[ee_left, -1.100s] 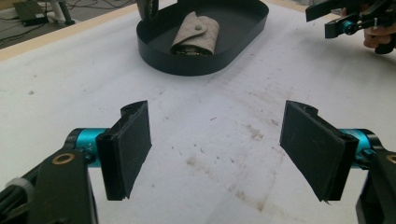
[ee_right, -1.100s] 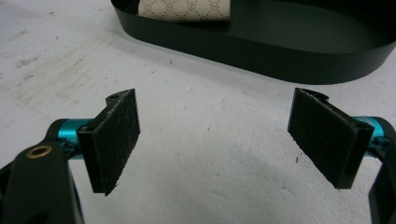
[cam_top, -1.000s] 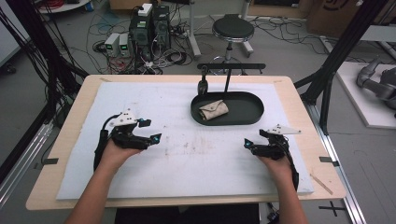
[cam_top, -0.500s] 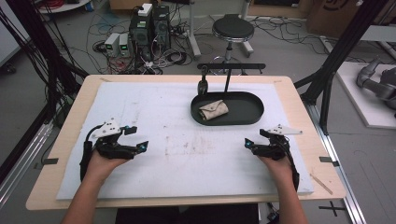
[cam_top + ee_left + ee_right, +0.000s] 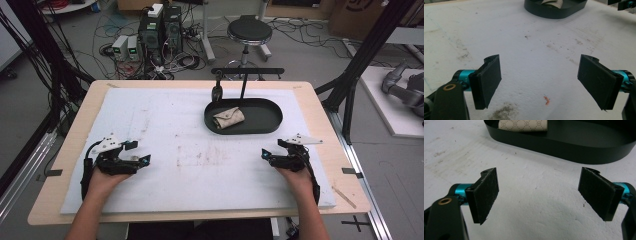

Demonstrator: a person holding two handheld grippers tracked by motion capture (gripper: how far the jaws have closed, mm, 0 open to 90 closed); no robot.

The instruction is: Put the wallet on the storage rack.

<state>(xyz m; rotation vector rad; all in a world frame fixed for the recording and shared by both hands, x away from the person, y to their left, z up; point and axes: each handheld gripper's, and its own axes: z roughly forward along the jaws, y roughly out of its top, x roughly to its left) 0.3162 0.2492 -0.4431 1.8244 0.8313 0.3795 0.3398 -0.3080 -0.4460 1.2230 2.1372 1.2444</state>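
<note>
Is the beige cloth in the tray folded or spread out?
Folded: the cloth lies as a compact bundle at the left end of the black tray.

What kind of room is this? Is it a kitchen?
Probably not a kitchen; more likely a robot lab. Computers and tangled cables sit on the floor, and a black metal frame stands around the wooden table.

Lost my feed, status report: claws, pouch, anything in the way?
Left claw open, empty. Right claw open, empty. Beige pouch lying in black tray. White mat between, nothing blocking.
</note>
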